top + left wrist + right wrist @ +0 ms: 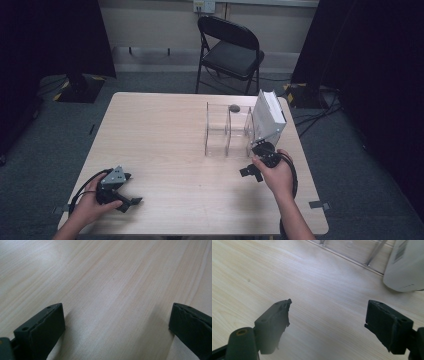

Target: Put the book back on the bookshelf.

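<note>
The white hardcover book [269, 119] is leaning tilted in the clear acrylic divider rack [227, 131] at two o'clock on the pale wooden table [165, 140], seemingly placed. The right gripper [256, 165] is hovering just beside it, jaws spread and empty; the left gripper [125, 192] is resting at seven o'clock, also spread.

Left tool [131, 201]: black body, grey three-cornered plate on top, black cable looping off behind the hand. Pads [47, 327] thick, dark, ridged on the inner face; screw holes along the top edge. Right tool [247, 171]: black, cable looped at the wrist; pads [275, 320] chipped at the tips, brass-coloured screw at base. Forearms bare, no sleeves visible.
</note>
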Demonstrator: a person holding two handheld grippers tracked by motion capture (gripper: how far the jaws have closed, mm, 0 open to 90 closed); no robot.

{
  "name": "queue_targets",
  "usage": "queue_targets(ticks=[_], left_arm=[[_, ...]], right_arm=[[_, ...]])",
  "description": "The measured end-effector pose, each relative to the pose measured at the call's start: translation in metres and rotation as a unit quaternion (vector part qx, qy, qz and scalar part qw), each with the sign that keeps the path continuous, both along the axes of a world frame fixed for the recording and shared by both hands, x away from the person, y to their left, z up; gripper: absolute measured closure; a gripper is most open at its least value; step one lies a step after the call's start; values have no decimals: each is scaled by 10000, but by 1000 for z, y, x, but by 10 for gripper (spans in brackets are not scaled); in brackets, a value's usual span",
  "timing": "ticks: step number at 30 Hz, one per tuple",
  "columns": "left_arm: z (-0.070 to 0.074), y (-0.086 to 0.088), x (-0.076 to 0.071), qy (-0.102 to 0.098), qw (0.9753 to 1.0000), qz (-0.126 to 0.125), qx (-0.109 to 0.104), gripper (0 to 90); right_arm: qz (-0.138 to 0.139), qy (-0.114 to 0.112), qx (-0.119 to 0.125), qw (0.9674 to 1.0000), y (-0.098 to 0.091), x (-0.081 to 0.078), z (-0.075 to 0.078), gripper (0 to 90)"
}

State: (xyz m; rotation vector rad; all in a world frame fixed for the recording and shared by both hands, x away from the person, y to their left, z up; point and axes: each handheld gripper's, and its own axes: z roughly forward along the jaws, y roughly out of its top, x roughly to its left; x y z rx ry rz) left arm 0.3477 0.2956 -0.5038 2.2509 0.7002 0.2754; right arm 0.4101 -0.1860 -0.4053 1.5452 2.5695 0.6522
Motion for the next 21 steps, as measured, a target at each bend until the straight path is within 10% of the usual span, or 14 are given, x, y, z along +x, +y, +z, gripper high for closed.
queue_targets(ticks=[21], left_arm=[[0,0,0,-1,10000,-1,1,0]], right_arm=[[401,40,44,9992,30,-3,-19,175]])
